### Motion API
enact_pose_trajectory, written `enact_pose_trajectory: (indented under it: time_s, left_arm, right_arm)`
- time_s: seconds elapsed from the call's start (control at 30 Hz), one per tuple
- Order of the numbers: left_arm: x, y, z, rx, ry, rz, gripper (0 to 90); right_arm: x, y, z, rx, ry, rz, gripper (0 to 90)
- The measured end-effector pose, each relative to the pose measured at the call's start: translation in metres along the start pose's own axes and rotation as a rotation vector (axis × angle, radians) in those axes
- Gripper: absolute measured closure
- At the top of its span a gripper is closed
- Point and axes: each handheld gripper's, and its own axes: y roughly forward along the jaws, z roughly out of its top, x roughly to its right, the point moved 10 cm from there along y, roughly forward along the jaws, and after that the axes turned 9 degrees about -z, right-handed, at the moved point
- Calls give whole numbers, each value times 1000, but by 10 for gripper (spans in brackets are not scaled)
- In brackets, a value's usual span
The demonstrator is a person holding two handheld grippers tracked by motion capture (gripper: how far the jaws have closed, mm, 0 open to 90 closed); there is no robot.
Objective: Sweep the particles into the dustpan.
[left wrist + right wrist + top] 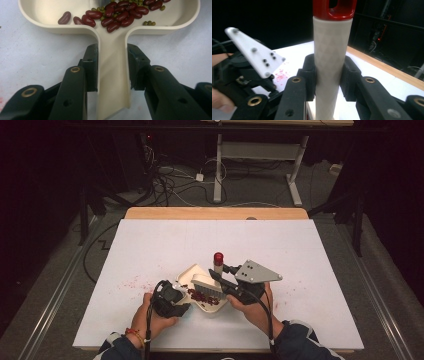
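A cream dustpan (pixel 186 273) lies on the white table, and its handle (pixel 113 80) runs between the jaws of my left gripper (pixel 112 67), which is shut on it. Red kidney beans (pixel 117 15) and a few small green beans (pixel 149 23) lie in the pan. My right gripper (pixel 329 75) is shut on the white handle (pixel 329 55) of a brush with a red end cap (pixel 334 10). In the high view the brush head (pixel 206 284) rests over the pan beside the beans (pixel 202 297). There the left gripper (pixel 184 308) sits at the pan's near left and the right gripper (pixel 218 278) at its right.
Small red specks (pixel 131 282) dot the white table cover (pixel 165 240) left of the pan. A wooden table edge (pixel 215 213) runs along the far side. Cables (pixel 170 180) and a desk frame (pixel 218 175) are on the floor beyond. The left gripper's grey plate (pixel 254 53) is close by in the right gripper view.
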Motion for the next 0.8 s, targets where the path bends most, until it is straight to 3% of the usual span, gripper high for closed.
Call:
enact_pose_trajectory:
  time_s: [0.23, 0.4, 0.53, 0.8]
  left_arm:
    - [-1, 2, 0, 9, -2, -10, 635]
    - [0, 2, 1, 15, -3, -3, 635]
    - [0, 2, 1, 21, -8, -3, 635]
    - [1, 2, 0, 19, -11, 4, 635]
  right_arm:
    - [12, -5, 5, 24, 42, -20, 695]
    - [28, -7, 8, 40, 30, -78, 695]
    - [34, -1, 2, 21, 16, -103, 695]
    - [23, 2, -5, -15, 21, -51, 695]
